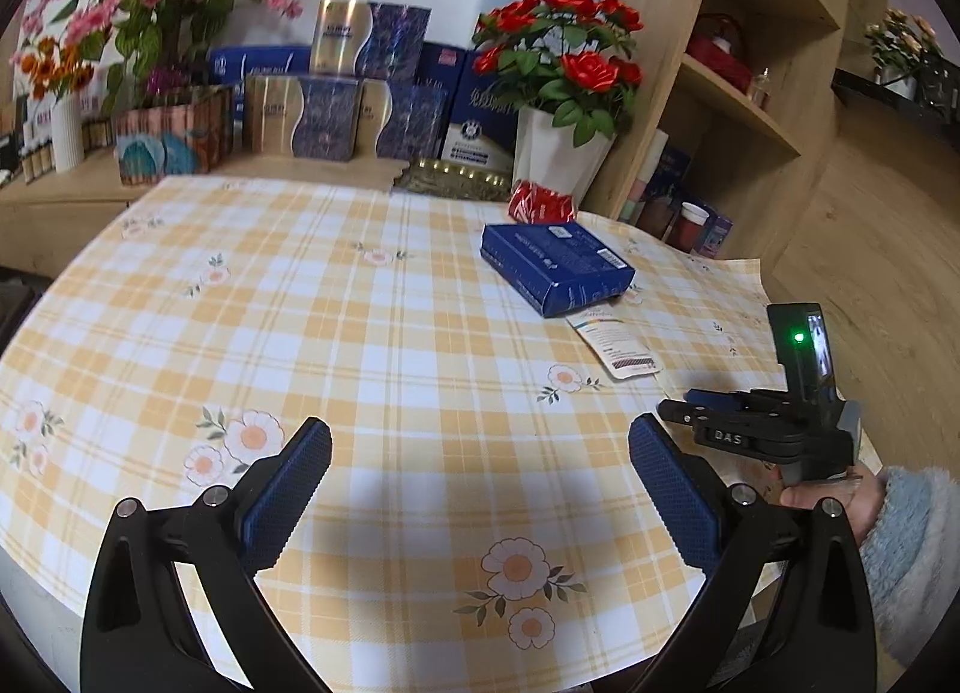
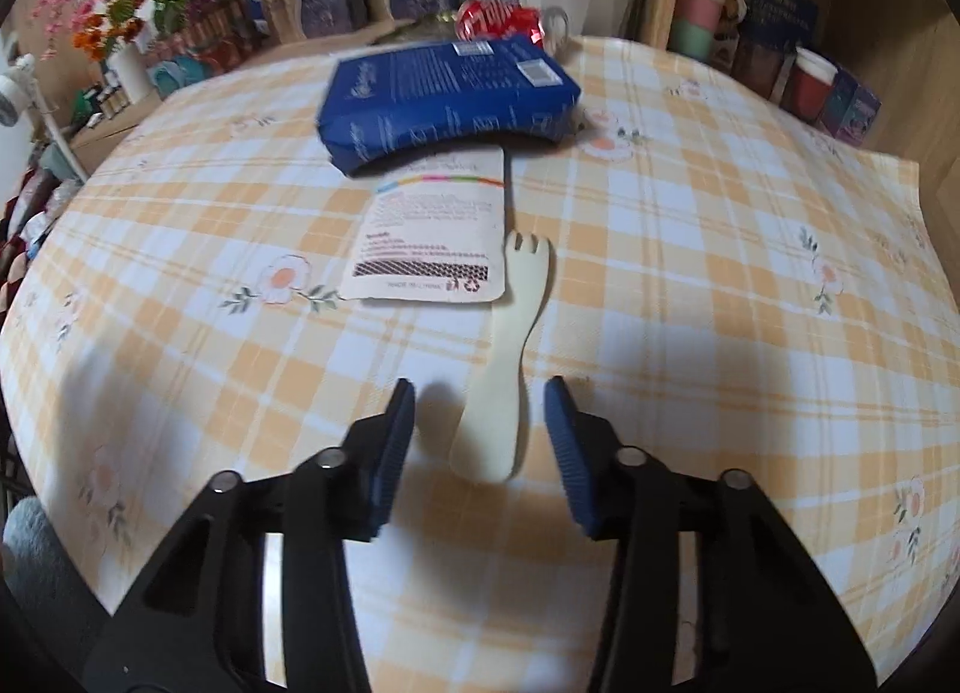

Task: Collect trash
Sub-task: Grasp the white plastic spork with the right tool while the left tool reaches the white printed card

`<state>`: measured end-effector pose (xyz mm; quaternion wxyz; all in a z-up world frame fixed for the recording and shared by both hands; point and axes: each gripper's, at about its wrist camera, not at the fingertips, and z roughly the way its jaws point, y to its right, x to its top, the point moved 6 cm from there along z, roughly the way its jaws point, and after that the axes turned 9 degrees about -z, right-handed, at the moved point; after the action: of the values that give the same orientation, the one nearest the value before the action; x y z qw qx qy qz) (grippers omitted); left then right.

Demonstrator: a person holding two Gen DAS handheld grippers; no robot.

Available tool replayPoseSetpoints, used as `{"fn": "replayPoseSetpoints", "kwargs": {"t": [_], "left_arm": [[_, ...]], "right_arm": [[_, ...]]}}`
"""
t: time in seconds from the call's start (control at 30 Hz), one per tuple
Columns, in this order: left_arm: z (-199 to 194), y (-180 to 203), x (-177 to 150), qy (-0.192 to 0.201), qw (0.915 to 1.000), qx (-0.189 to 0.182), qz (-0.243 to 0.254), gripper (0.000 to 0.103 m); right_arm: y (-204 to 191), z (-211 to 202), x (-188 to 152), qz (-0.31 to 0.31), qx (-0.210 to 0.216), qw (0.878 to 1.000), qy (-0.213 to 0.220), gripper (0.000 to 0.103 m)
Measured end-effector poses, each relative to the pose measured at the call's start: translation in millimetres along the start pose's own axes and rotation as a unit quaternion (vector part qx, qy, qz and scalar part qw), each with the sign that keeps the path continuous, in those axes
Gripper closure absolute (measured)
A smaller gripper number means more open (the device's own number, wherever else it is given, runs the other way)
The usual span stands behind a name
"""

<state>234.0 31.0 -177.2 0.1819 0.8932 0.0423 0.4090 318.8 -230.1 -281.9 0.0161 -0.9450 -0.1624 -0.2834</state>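
the right gripper [image 2: 480, 429], jaws released, straddled the spork [image 2: 501, 369] at lower centre; next it needed closing. left gripper [image 1: 480, 489] was released, idle.

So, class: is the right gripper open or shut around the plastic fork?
Open. The right gripper has its jaws spread either side of the plastic fork, touching nothing.

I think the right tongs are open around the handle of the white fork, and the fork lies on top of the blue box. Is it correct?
Not quite. The right tongs are open around the white fork's handle, but the fork lies flat on the tablecloth, beside the white card. The blue box sits farther away, apart from it. The right wrist view shows this.
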Motion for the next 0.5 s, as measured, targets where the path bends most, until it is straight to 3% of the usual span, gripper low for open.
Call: {"fn": "replayPoseSetpoints", "kwargs": {"t": [0.07,0.13,0.27,0.5], "left_arm": [[5.3,-0.7,-2.9,-0.007,1.0000,-0.002,0.001,0.007],[10.3,0.9,-6.1,-0.016,0.9998,-0.007,0.002,0.012],[24.1,6.2,-12.9,-0.043,0.9987,-0.024,-0.009,0.019],[66.4,41.1,-16.4,-0.110,0.9924,-0.052,-0.017,0.019]], "right_arm": [[-0.9,0.8,0.9,-0.001,-0.003,1.000,0.000,0.063],[-0.4,0.6,0.4,-0.002,-0.004,1.000,0.000,0.081],[4.1,-7.8,-2.7,0.001,-0.008,1.000,0.015,0.081],[28.3,-41.9,-11.8,0.030,-0.024,0.997,0.066,0.081]]}}
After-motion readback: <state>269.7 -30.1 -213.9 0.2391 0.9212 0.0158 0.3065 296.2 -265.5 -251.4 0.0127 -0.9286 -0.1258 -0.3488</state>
